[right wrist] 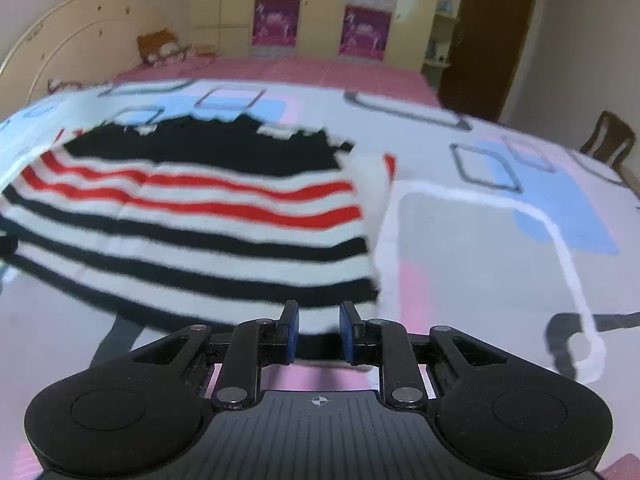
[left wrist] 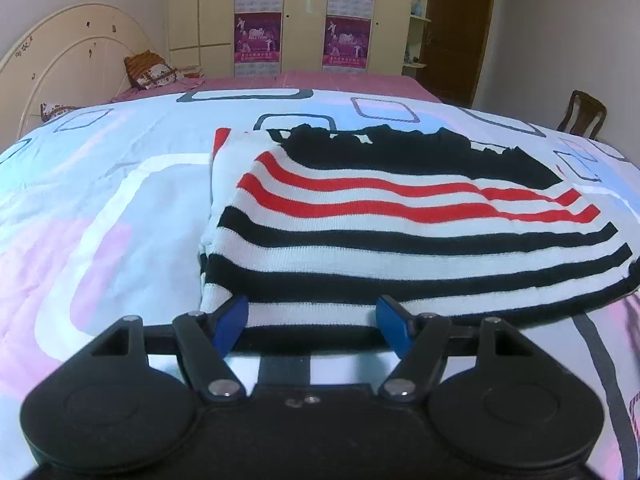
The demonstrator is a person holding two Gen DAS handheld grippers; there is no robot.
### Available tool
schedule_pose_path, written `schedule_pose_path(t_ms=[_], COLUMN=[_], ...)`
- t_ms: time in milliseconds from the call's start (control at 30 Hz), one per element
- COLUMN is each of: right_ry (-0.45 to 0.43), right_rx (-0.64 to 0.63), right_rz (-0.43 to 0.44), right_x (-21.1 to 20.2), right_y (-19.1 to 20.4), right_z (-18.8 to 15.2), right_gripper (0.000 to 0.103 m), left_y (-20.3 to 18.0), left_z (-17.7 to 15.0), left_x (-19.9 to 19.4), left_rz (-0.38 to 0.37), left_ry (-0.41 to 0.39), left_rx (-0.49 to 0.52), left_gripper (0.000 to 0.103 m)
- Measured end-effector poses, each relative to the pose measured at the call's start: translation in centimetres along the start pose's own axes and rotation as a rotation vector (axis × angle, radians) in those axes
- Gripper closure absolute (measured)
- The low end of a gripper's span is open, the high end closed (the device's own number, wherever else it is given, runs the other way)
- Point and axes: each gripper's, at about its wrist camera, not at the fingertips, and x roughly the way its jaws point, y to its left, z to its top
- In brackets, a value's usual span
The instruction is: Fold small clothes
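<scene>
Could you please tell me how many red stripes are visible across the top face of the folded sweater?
2 on the sweater: both run across it just below the black band, one above the other. A further red edge peeks out at the far corner; folded layers may hide more.

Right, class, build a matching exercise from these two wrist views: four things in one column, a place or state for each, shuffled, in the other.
Things
1. striped garment
2. left gripper
3. right gripper
4. wooden chair

Place or state
A. fingers spread wide at the garment's near hem
B. standing beyond the bed's far right corner
C. lying folded on the patterned quilt
D. fingers set narrowly apart at the garment's near right corner

Pairs: 1-C, 2-A, 3-D, 4-B
</scene>
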Motion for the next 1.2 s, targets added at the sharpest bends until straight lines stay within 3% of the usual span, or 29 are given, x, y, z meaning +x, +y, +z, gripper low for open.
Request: schedule_pose_path(t_ms=[67,567,700,767,900,1033,1100,1167,1200], right_ry=[0.056,0.027,0.027,0.012,0.006,-0.092,-0.099,-0.107,-0.109], right_rx=[-0.024,-0.032,-0.018,-0.025,-0.005,0.069,0.077,0.092,0.103], right_rz=[-0.012,-0.010,0.006,-0.008,-0.023,0.041,0.091,0.149,0.177], right_x=[1.6,1.7,1.7,1.5,0.3,-2.1,-2.3,-2.2,-2.0], right_y=[0.2,0.0,-0.4,-0.4,-0.1,0.6,1.6,2.7,3.0], right_z=[-0.9,-1.5,-1.4,-1.6,-1.6,-1.2,-0.5,0.7,1.4], right_gripper=[0.081,0.081,0.079,0.071,0.069,0.069,0.070,0.077,0.098], left_y=[-0.1,-0.4,-0.3,0.6,3.2,5.5,6.3,6.9,7.1], left_z=[0.0,0.3,0.0,-1.1,-3.2,-4.4,-4.3,-4.0,-3.9], left_x=[0.1,0.1,-3.0,-4.6,-5.4,-4.7,-3.8,-2.7,-2.1], left_rz=[0.006,0.037,0.121,0.108,0.012,-0.110,-0.165,-0.184,-0.190], left_ry=[0.005,0.035,0.006,-0.012,-0.011,-0.056,-0.075,-0.097,-0.113], left_rx=[0.005,0.007,-0.045,-0.119,-0.338,-0.555,-0.634,-0.702,-0.724], left_gripper=[0.033,0.031,0.029,0.029,0.031,0.032,0.032,0.033,0.033])
